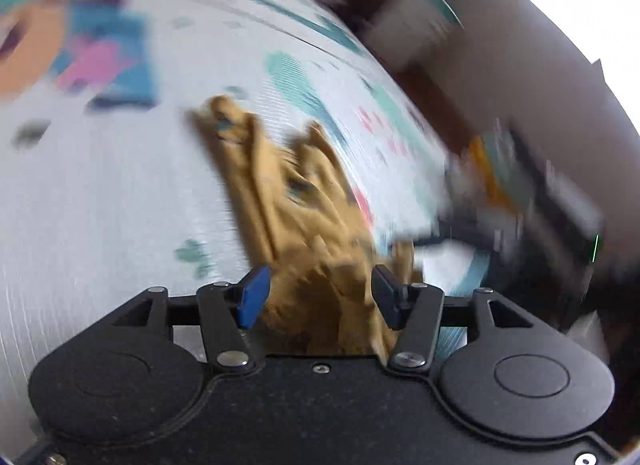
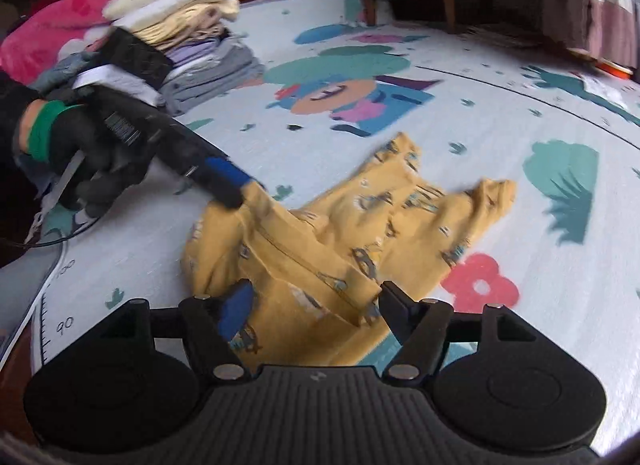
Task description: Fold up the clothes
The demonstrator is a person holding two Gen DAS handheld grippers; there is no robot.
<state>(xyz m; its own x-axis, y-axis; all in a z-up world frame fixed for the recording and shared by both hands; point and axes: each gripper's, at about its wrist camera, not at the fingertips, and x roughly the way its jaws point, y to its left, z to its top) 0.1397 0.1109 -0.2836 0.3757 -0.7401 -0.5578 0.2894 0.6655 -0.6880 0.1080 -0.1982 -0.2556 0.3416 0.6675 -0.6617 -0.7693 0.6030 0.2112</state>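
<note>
Blurred and hidden parts

The left wrist view is smeared by motion: the things at its right edge [image 1: 552,193] cannot be named. The near end of the yellow garment [image 2: 320,249] is hidden behind the right gripper [image 2: 316,305] body. The gloved hand [image 2: 80,153] is cut off by the frame's left edge. The stack of folded clothes [image 2: 192,41] is partly covered.

I see a pale play mat [image 2: 460,113] printed with cartoon figures, green plants and a red flower spread over the floor. A crumpled mustard-yellow patterned garment [image 2: 320,249] lies on it near me. At the mat's far left edge sits a stack of folded clothes [image 2: 200,37], well apart from the garment.
</note>
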